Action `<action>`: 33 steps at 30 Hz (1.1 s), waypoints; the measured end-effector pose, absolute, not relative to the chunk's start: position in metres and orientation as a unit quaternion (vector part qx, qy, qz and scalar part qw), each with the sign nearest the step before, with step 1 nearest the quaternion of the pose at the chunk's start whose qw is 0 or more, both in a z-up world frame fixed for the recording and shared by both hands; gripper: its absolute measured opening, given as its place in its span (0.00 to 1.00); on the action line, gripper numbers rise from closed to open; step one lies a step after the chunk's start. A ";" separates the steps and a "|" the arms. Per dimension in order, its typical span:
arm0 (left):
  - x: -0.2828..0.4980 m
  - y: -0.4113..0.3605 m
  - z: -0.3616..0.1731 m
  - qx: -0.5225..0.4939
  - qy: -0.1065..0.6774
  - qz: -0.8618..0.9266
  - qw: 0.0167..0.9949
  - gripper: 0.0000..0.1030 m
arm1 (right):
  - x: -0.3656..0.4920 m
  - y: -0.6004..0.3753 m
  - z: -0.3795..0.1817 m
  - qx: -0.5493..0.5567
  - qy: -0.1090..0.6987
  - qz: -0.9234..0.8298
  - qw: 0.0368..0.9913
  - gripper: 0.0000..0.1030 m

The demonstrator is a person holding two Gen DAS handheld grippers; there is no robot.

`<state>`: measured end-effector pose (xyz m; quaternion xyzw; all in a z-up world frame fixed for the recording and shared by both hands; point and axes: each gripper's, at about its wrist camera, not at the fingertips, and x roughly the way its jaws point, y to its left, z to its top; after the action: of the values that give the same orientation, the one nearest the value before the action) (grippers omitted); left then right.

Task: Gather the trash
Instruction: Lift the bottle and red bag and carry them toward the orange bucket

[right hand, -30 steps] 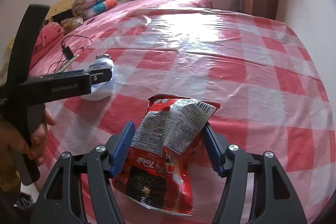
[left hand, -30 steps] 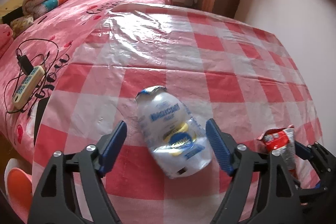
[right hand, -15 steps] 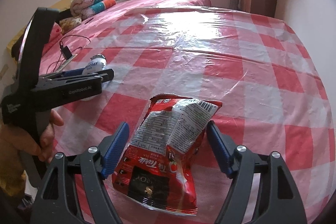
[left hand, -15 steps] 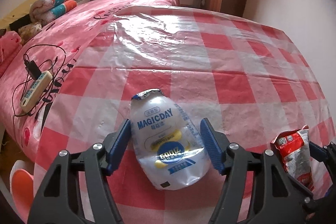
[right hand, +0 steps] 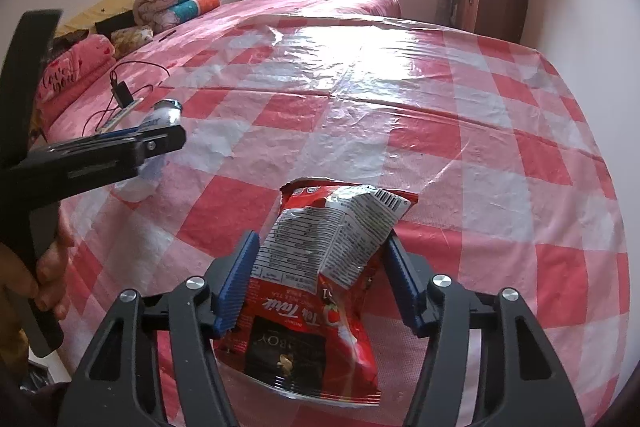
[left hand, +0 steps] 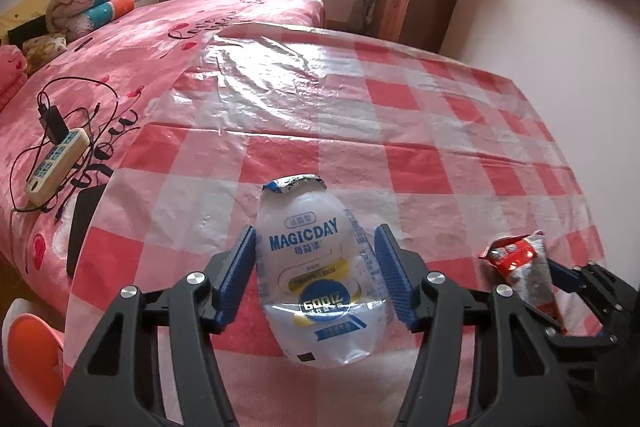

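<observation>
A crushed clear MAGICDAY bottle [left hand: 316, 267] sits between the blue pads of my left gripper [left hand: 316, 275], which is shut on it; the bottle is lifted off the red-and-white checked plastic cloth [left hand: 360, 131]. A red snack bag [right hand: 320, 275] is clamped in my right gripper [right hand: 322, 279], its top sticking up above the cloth [right hand: 400, 115]. The bag also shows at the right edge of the left wrist view [left hand: 524, 271]. The left gripper with the bottle shows at the left of the right wrist view [right hand: 152, 139].
The cloth covers part of a pink bed [left hand: 160, 39]. A power strip with black cables [left hand: 56, 159] lies on the bed at left. Rolled quilts [left hand: 92, 7] lie at the head. A wooden cabinet [left hand: 416, 3] stands by the far wall. An orange slipper [left hand: 28, 351] is on the floor.
Both grippers have closed onto their items and lifted them: the left on the bottle, turning it upright in view, the right on the snack bag.
</observation>
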<state>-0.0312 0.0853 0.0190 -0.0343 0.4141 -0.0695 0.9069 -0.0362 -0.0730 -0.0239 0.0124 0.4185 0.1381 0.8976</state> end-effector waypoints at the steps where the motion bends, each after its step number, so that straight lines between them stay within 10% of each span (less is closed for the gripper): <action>1: -0.034 0.087 0.021 -0.037 0.412 -0.073 0.908 0.59 | -0.036 -0.075 -0.024 0.021 0.419 0.142 0.896 0.58; 33: -0.107 0.156 0.043 -0.078 0.382 -0.101 0.915 0.58 | -0.065 -0.025 0.001 0.045 0.408 0.199 0.890 0.49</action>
<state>-0.1068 0.1557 0.0433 -0.0784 0.3825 -0.1007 0.9151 -0.0645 -0.0254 0.0006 0.0452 0.4080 0.1989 0.8899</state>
